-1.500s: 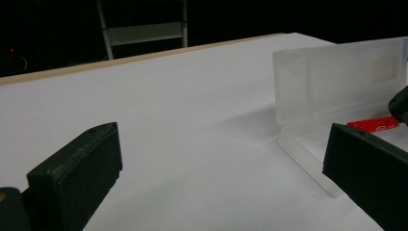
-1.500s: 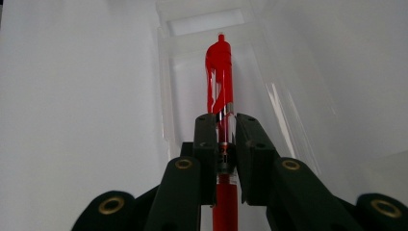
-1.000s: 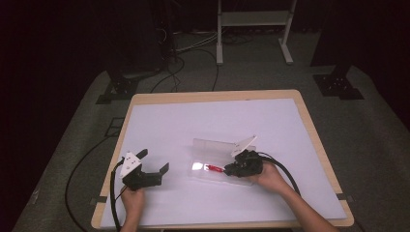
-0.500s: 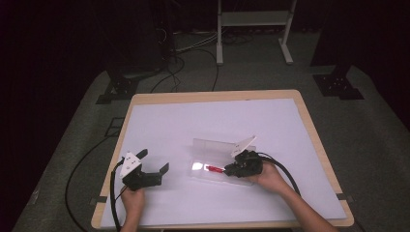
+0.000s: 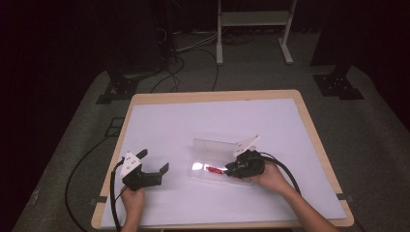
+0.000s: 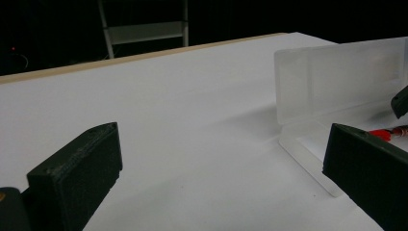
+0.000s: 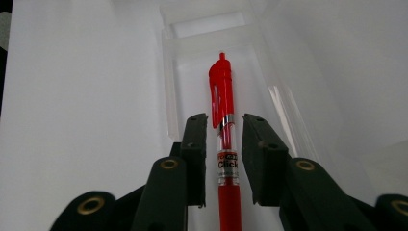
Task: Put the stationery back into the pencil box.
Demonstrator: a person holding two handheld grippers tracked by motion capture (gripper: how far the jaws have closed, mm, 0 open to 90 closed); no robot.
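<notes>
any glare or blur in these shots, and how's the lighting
High view: bright table in dark surroundings, glare patch on the clear case. Left gripper view: near jaws soft, case lid sharper. Right gripper view: white surface washed out, red pen crisp, bottom-left corner blurred.

Your right gripper (image 7: 223, 137) has just been opening its jaws. The red pen (image 7: 222, 103) lies between them, gaps showing either side.

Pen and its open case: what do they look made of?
Pen: likely plastic. Glossy red cap and clip, clear barrel with printed label, thin silvery ring that may be metal.
Case: looks like frosted translucent plastic, with a matte, milky lid that light passes through and thin moulded walls.
</notes>
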